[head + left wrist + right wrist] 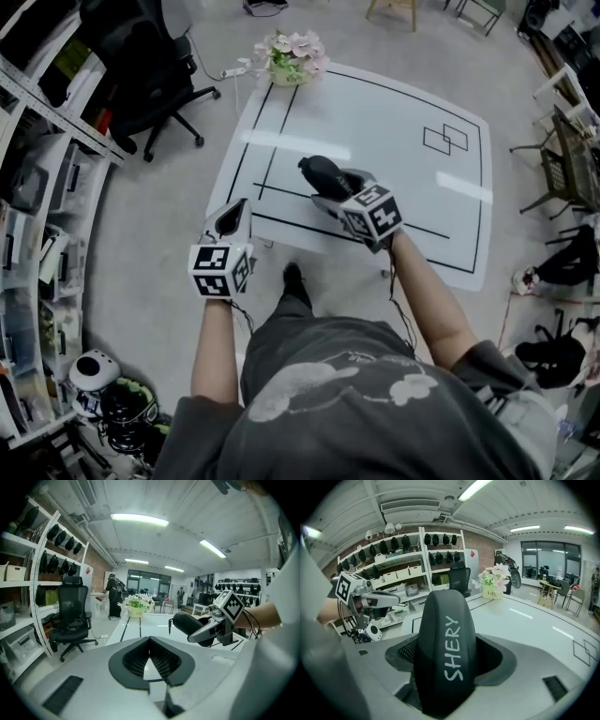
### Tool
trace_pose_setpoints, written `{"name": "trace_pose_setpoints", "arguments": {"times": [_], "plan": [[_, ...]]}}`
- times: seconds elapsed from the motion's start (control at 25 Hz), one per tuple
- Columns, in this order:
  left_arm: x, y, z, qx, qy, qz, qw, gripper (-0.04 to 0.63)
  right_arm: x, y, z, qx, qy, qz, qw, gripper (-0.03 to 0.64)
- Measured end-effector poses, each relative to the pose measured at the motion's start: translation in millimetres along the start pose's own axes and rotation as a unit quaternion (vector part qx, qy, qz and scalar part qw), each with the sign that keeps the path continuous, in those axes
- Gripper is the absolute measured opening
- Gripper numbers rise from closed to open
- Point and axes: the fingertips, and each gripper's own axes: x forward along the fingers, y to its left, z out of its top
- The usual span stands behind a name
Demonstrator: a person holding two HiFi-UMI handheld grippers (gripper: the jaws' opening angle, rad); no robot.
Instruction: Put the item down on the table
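right gripper [328, 190] fingers pinch a black oblong case [445, 653] lettered "shery" above a white table with black lines [394, 131]; left gripper [236, 214] fingers pressed together, empty.

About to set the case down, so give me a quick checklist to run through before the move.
1. Grip: the right hand-held gripper is closed on the case, which sits centred between the jaws. Ok.
2. Position: in the head view the case is over the near part of the table. Ok.
3. Landing spot: the table surface around the case is bare. Ok.
4. Obstacles: the flower pot stands at the far corner, well away. Ok.
5. Left hand-held gripper: empty, jaws together, apart from the case. Ok.
6. Gap between case and tabletop: cannot tell.
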Motion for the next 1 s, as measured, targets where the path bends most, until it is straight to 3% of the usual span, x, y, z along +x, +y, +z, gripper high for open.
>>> {"name": "trace_pose_setpoints", "arguments": {"times": [0.4,0.64,1.0], "plan": [[68,85,14,-0.018,0.021,-0.016,0.9995,0.002,111,-32,58,-0.049,0.044,0.013,0.998,0.331],[95,120,15,-0.028,0.025,-0.021,0.9991,0.002,161,-36,70,-0.094,0.090,0.030,0.991,0.331],[113,151,10,-0.046,0.027,-0.017,0.9984,0.002,211,-34,82,-0.153,0.121,0.056,0.979,0.336]]}}
